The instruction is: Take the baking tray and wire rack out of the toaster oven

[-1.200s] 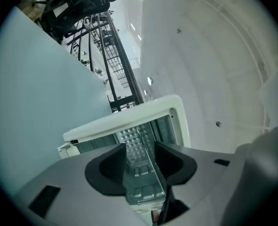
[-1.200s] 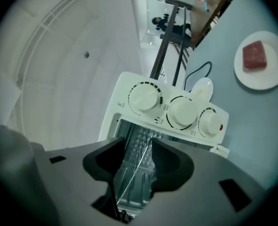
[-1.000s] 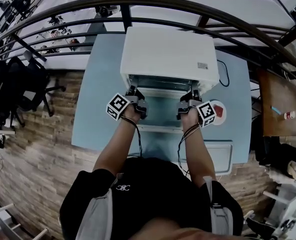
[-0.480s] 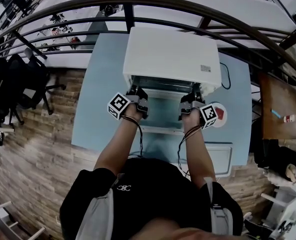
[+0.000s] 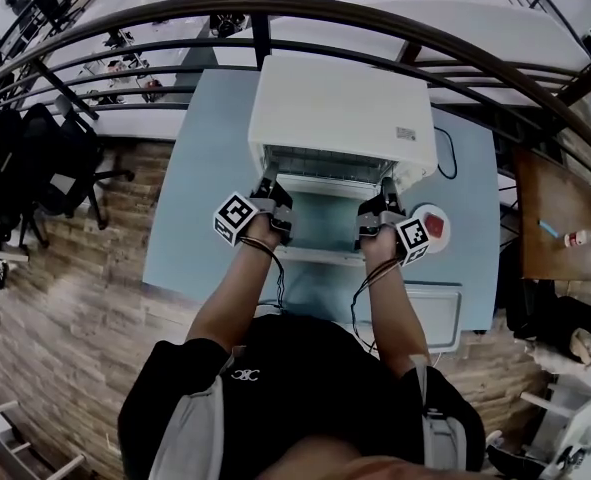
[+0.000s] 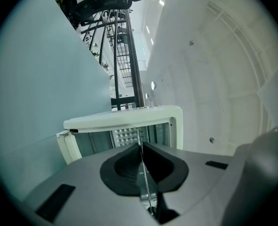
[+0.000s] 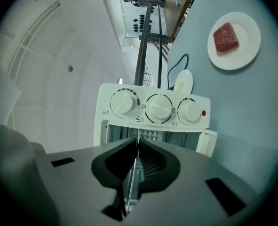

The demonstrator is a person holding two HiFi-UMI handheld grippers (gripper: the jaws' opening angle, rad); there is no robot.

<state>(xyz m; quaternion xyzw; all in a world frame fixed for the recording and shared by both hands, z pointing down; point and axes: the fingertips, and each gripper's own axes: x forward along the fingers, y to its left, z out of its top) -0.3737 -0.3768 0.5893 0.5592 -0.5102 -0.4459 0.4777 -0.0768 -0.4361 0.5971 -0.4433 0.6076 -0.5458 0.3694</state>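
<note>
A white toaster oven (image 5: 340,108) stands on the pale blue table (image 5: 200,188) with its door (image 5: 320,256) folded down toward me. A thin metal baking tray (image 5: 325,213) lies level in the oven's mouth, and a wire grating (image 5: 320,158) shows just above it inside. My left gripper (image 5: 273,190) is shut on the tray's left front rim, seen edge-on between the black pads (image 6: 124,161). My right gripper (image 5: 383,196) is shut on the right front rim, a bright sliver between its pads (image 7: 153,164). Both point level into the oven (image 6: 124,119).
A white plate (image 5: 435,226) with a red block (image 7: 226,36) sits right of the oven, beside the three-knob panel (image 7: 153,107). A white rectangular tray (image 5: 440,313) lies at the table's near right. A power cord (image 5: 447,148) trails right. A dark railing (image 5: 275,13) runs behind the table.
Both grippers remain at the oven's mouth and have edged slightly back toward me. The head view has shifted a little.
</note>
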